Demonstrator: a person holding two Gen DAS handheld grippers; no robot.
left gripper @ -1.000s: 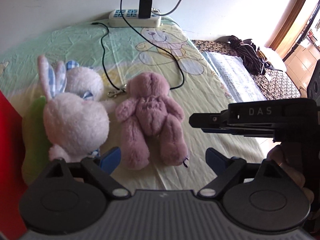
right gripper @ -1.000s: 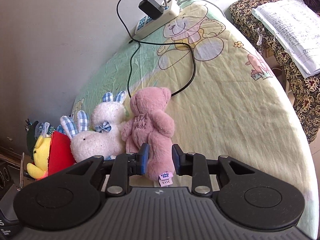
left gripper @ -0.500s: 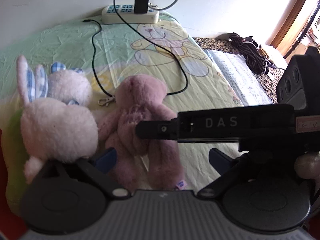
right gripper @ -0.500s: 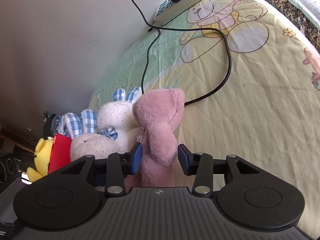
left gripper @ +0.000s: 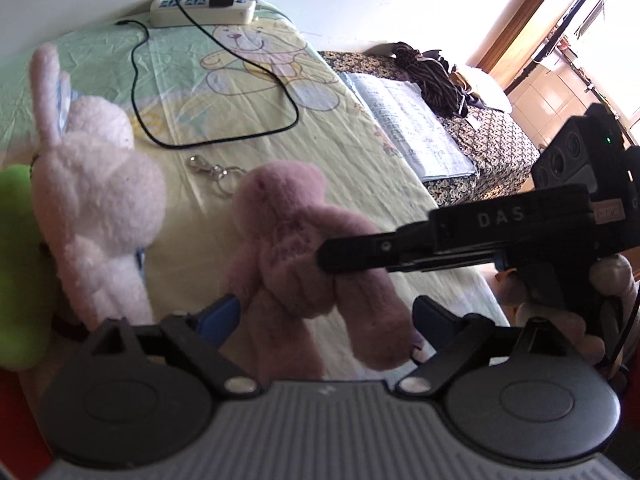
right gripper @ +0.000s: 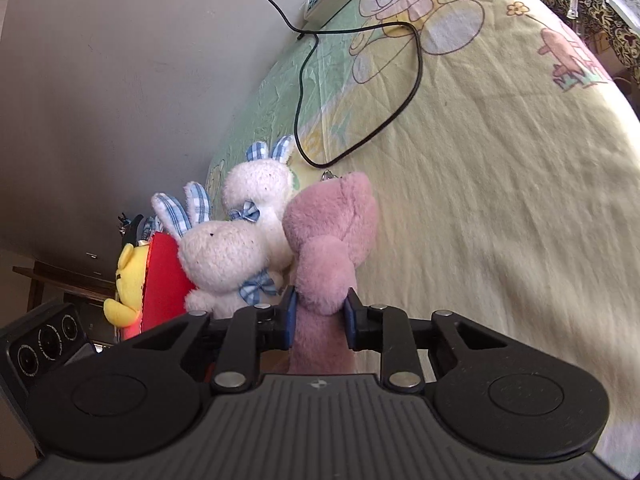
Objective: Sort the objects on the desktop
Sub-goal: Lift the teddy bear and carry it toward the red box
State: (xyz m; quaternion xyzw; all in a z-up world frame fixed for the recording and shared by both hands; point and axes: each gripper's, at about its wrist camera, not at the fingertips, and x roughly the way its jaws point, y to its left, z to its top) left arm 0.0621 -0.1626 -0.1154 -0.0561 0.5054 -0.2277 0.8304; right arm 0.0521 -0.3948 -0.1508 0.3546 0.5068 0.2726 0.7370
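Observation:
A pink plush bear (right gripper: 332,240) is pinched at its body between the blue pads of my right gripper (right gripper: 319,316) and is lifted off the yellow cartoon sheet (right gripper: 500,200). In the left wrist view the bear (left gripper: 304,256) hangs with the right gripper's black finger (left gripper: 400,250) across it. My left gripper (left gripper: 326,312) is open, its pads on either side of the bear's legs. Two white bunnies with blue checked ears (right gripper: 240,236) sit just left of the bear; one shows in the left wrist view (left gripper: 96,208).
A yellow plush (right gripper: 124,284) and a red object (right gripper: 164,280) lie left of the bunnies. A metal keyring clasp (left gripper: 216,168), a black cable (left gripper: 224,128) and a white power strip (left gripper: 200,8) lie on the sheet. A paper-covered patterned seat (left gripper: 420,128) stands at the right.
My right gripper has closed on the pink bear and raised it from lying flat to hanging upright. The keyring clasp now lies exposed on the sheet. The left gripper has come closer.

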